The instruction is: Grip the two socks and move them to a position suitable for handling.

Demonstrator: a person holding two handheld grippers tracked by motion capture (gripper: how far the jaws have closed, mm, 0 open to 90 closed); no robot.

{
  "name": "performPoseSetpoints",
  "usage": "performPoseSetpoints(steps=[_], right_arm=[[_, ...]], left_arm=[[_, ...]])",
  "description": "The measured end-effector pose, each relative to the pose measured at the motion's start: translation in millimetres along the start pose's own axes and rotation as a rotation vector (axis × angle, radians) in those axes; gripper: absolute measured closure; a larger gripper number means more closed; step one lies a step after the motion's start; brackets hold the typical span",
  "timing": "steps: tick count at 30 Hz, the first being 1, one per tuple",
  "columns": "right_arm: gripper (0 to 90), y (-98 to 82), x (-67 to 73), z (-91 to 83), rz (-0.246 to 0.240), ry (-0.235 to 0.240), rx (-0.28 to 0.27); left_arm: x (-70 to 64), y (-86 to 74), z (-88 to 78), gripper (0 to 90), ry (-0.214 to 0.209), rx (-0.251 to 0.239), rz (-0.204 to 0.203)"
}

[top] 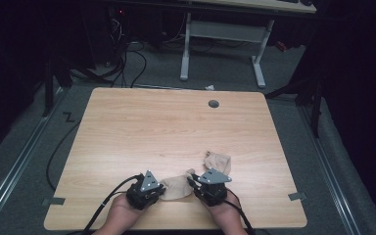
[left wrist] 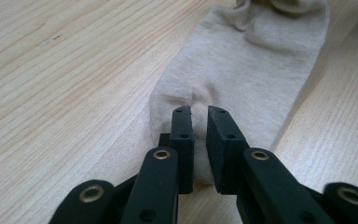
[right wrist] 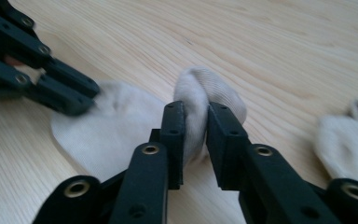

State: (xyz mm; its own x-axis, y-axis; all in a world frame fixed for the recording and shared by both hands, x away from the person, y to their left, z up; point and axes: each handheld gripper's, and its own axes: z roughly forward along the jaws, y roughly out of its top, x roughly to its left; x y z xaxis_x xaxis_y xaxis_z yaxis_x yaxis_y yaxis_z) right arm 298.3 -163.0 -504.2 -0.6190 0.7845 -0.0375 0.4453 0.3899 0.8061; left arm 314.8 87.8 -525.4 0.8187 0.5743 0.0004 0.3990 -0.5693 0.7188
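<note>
A beige sock lies flat near the table's front edge, between my two grippers. My left gripper is shut on its toe end, and the fabric puckers just ahead of the jaws. That sock stretches away from it toward the cuff. My right gripper is shut on the sock's bunched cuff end, which bulges above the jaws. From above, the left gripper and right gripper face each other across the sock. The left gripper also appears at the upper left of the right gripper view.
A second beige sock lies crumpled just beyond the right gripper, and this second sock is at the right of its view. The wooden table has a grey cable hole at the back. Desk legs and cables stand beyond.
</note>
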Motion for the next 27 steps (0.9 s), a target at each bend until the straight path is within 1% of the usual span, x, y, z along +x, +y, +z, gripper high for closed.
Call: performPoseSetpoints(steps=[1,2,3,4,5,6,9,10,11,12,13,15,16,17,18,19,20,21,22,24,25,26,27], right_arm=[[72.5,-2.5,-3.1,-3.4,0.007,-0.010,0.008],[69.1,-6.1,-9.0,-9.2,0.022,-0.020,0.004],[69.1,-6.1,-9.0,-9.2,0.022,-0.020,0.004],[66.3,-7.5,-13.5,-14.1,0.031,-0.030,-0.008],[66.3,-7.5,-13.5,-14.1,0.031,-0.030,-0.008],[64.5,-7.0,-16.5,-17.7,0.033,-0.039,-0.022],[66.2,-5.4,-18.0,-18.3,0.032,-0.038,-0.026],[65.0,-4.5,-17.6,-15.4,0.014,-0.040,-0.014],[65.0,-4.5,-17.6,-15.4,0.014,-0.040,-0.014],[68.5,-3.7,-16.4,-11.0,0.014,-0.044,0.014],[68.5,-3.7,-16.4,-11.0,0.014,-0.044,0.014],[75.5,-3.4,-15.1,-5.7,0.014,-0.055,0.048],[79.6,-4.9,-14.2,-2.3,0.011,-0.053,0.063],[79.6,-4.9,-14.2,-2.3,0.011,-0.053,0.063],[82.7,-7.4,-14.4,1.2,0.018,-0.044,0.094],[82.7,-7.4,-14.4,1.2,0.018,-0.044,0.094],[84.8,-11.0,-13.5,5.4,0.010,-0.039,0.130],[84.8,-11.0,-13.5,5.4,0.010,-0.039,0.130],[86.1,-15.3,-12.4,8.4,0.008,-0.020,0.159],[86.5,-17.9,-9.5,7.6,0.014,-0.002,0.162],[86.5,-17.9,-9.5,7.6,0.014,-0.002,0.162],[86.5,-20.1,-4.4,5.2,0.004,0.012,0.155],[86.5,-21.7,-1.1,3.3,-0.003,0.016,0.155]], left_arm=[[0.2,-0.3,-0.4,80.3,0.002,0.000,0.001],[0.4,-0.4,-1.0,79.6,0.010,0.003,0.003],[0.4,-0.4,-1.0,79.1,0.010,0.003,0.003],[0.6,-0.3,-1.4,78.4,0.018,0.003,0.003],[0.6,-0.3,-1.4,78.3,0.018,0.003,0.003],[1.1,-0.2,-1.9,77.8,0.028,0.001,0.009],[1.9,0.2,-3.1,74.8,0.039,-0.011,0.014],[3.2,0.9,-4.8,73.8,0.047,-0.026,0.012],[3.2,0.9,-4.8,73.1,0.047,-0.026,0.012],[4.1,1.2,-6.2,72.4,0.055,-0.041,0.014],[4.1,1.2,-6.2,72.2,0.055,-0.041,0.014],[5.2,1.3,-6.9,72.0,0.060,-0.046,0.017],[6.0,0.8,-6.2,72.0,0.061,-0.039,0.020],[6.0,0.8,-6.2,72.1,0.061,-0.039,0.020],[6.3,0.1,-4.5,72.1,0.066,-0.023,0.023],[6.3,0.1,-4.5,72.1,0.066,-0.023,0.023],[6.9,-0.5,-2.7,72.1,0.058,0.001,0.017],[6.9,-0.5,-2.7,72.1,0.058,0.001,0.017],[7.0,-1.4,-3.1,72.2,0.049,0.009,0.012],[6.2,-2.9,-5.5,73.0,0.032,0.020,0.008],[6.2,-2.9,-5.5,73.4,0.032,0.020,0.008],[4.0,-6.6,-9.3,74.1,0.008,0.021,0.006],[2.7,-7.9,-11.6,74.2,0.001,0.029,0.009]])
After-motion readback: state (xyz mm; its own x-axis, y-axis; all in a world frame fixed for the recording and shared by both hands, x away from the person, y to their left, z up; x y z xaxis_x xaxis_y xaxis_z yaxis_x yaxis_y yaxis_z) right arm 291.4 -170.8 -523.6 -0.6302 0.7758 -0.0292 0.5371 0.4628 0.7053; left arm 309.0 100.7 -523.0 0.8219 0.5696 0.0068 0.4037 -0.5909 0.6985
